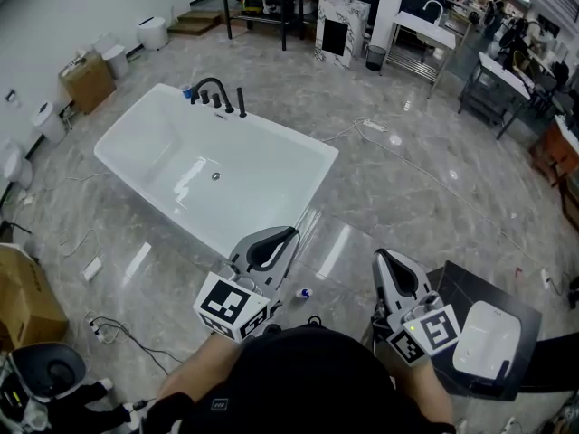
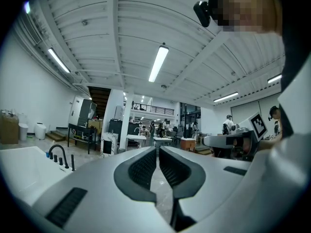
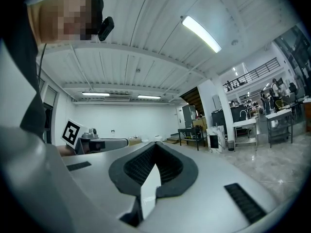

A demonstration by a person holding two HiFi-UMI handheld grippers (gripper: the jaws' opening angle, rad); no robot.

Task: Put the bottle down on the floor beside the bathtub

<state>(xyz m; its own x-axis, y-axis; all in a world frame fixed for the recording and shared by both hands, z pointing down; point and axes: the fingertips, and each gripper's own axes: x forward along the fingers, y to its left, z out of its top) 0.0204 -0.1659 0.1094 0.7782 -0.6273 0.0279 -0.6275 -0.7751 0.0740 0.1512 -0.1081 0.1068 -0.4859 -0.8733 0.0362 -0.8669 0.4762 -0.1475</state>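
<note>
The white bathtub (image 1: 172, 152) stands on the grey marble floor, with a black faucet (image 1: 215, 91) on its far rim. A small whitish object with a blue top (image 1: 304, 293), possibly the bottle, stands on the floor just off the tub's near corner, between my two grippers. My left gripper (image 1: 291, 234) hovers over that corner, shut and empty. My right gripper (image 1: 380, 257) is to its right, also shut with nothing in it. In the left gripper view the pads (image 2: 146, 166) meet, and the tub (image 2: 19, 171) lies at lower left. The right gripper view shows closed pads (image 3: 167, 165).
A white basin (image 1: 487, 340) lies on a dark slab at lower right. Cardboard boxes (image 1: 27, 297) and cables (image 1: 109, 328) sit at the left, with toilets along the left wall. A black table (image 1: 262, 3) and cabinets stand at the back.
</note>
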